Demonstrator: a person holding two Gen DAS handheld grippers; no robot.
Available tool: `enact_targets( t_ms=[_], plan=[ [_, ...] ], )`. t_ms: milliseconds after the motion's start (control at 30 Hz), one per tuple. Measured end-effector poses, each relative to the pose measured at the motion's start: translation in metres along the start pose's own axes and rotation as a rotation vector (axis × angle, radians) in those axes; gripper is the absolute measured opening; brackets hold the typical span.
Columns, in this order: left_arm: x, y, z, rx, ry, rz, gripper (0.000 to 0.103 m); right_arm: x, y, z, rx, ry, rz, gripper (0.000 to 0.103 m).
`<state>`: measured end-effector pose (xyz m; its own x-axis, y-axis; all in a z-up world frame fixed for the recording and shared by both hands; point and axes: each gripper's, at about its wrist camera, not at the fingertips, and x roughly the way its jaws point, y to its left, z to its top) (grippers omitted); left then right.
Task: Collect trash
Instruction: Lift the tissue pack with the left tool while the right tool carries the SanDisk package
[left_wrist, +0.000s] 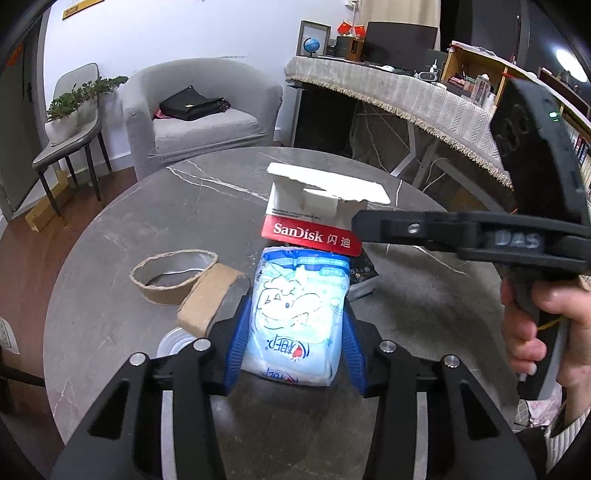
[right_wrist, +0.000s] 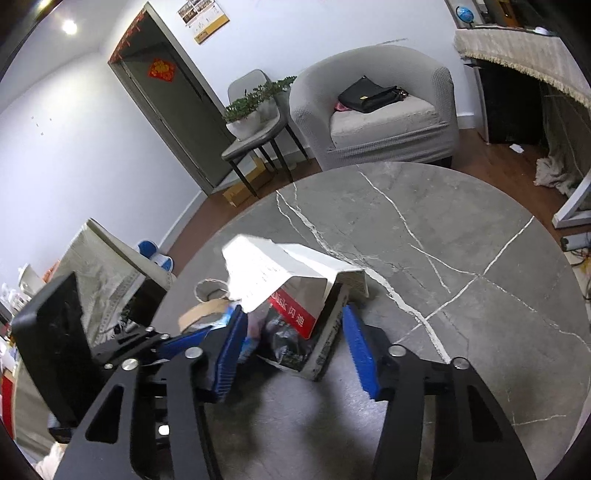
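My left gripper (left_wrist: 293, 339) is shut on a blue-and-white tissue pack (left_wrist: 299, 314), held over the round grey marble table (left_wrist: 110, 258). A torn white and red SanDisk box (left_wrist: 317, 210) stands just beyond the pack. My right gripper (right_wrist: 295, 347) is open, its blue pads on either side of that box (right_wrist: 291, 295) without squeezing it. In the left wrist view the right gripper (left_wrist: 369, 225) reaches in from the right, its tip at the box. A torn cardboard tape ring (left_wrist: 173, 271) and a brown cardboard piece (left_wrist: 207, 299) lie left of the pack.
A small dark packet (left_wrist: 364, 275) lies behind the tissue pack. A round lid (left_wrist: 175, 341) lies near the left finger. A grey armchair (right_wrist: 380, 110) with a black bag, a chair with plants (right_wrist: 255, 118) and a cloth-covered desk (left_wrist: 406, 92) stand beyond the table.
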<state>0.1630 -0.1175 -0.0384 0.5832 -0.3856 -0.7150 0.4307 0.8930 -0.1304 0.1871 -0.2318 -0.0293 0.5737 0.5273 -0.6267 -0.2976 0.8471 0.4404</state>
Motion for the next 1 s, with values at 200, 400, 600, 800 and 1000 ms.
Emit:
enact_targets(
  t_ms=[200, 400, 600, 800, 1000],
  plan=[
    [-0.012, 0.001, -0.004, 0.007, -0.008, -0.019, 0.049, 0.012, 0.002, 0.003, -0.004, 0.001, -0.013, 0.041],
    [-0.024, 0.005, -0.010, -0.002, -0.013, -0.037, 0.049, 0.022, 0.007, 0.010, 0.005, -0.012, -0.017, 0.037],
    [-0.038, 0.016, -0.015, -0.017, -0.018, -0.045, 0.049, 0.032, 0.017, 0.013, -0.002, -0.019, -0.005, 0.017],
    [-0.057, 0.034, -0.021, -0.052, -0.034, -0.039, 0.048, 0.047, 0.037, 0.017, -0.042, -0.016, -0.025, 0.007],
    [-0.075, 0.054, -0.028, -0.075, -0.047, -0.015, 0.048, 0.063, 0.062, 0.019, -0.106, -0.021, -0.116, 0.001]
  ],
)
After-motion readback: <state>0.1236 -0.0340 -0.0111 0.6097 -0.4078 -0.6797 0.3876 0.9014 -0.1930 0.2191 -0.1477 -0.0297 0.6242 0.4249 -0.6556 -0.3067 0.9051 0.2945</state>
